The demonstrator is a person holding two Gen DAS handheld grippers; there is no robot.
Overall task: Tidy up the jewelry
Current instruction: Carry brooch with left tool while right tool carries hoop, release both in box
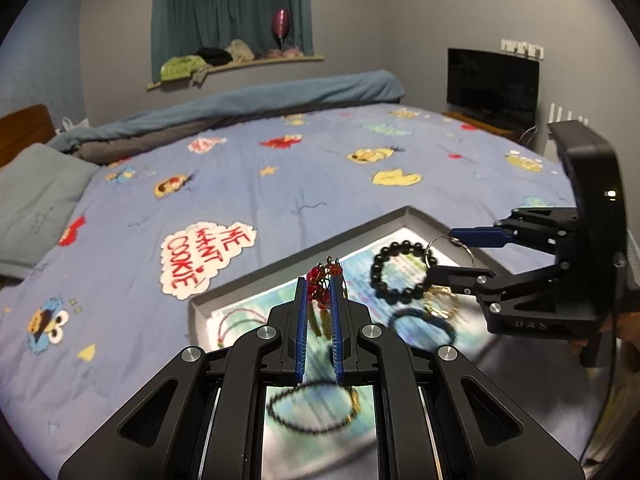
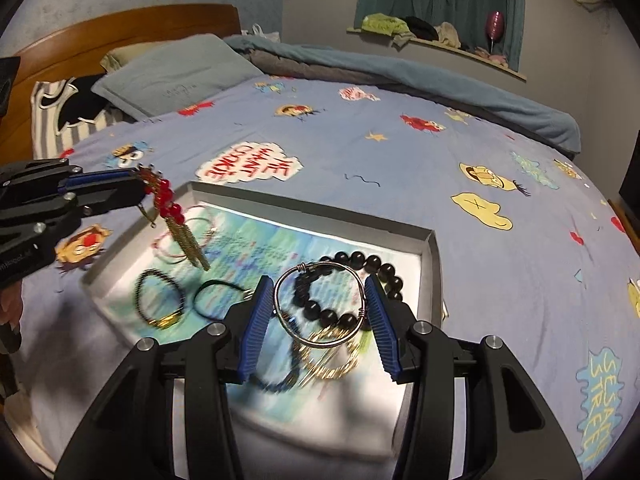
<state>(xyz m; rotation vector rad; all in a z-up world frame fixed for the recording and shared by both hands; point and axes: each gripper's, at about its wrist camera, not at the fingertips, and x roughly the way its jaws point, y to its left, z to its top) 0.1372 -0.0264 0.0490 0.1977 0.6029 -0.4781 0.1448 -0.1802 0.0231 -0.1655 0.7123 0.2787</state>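
My left gripper [image 1: 322, 282] is shut on a red-bead earring [image 1: 318, 276] whose gold tassels hang between the pads. In the right wrist view the left gripper [image 2: 134, 186] holds the earring [image 2: 168, 204] above the tray's left corner. My right gripper [image 2: 318, 284] is shut on a silver wire bangle [image 2: 328, 266], one pad pressing each side, and is held over the tray. The same right gripper [image 1: 454, 252] and bangle [image 1: 450, 238] show in the left wrist view. The grey tray [image 2: 320, 210] with a colourful liner lies on the bed.
In the tray lie a black bead bracelet [image 2: 360, 258], gold bangles [image 2: 332, 372], a dark cord bracelet with a gold piece [image 2: 160, 300], a thin black loop [image 2: 216, 292] and red string loops [image 2: 176, 244]. Around it spreads the blue cartoon bedspread [image 2: 400, 168], with a pillow [image 2: 176, 72] beyond.
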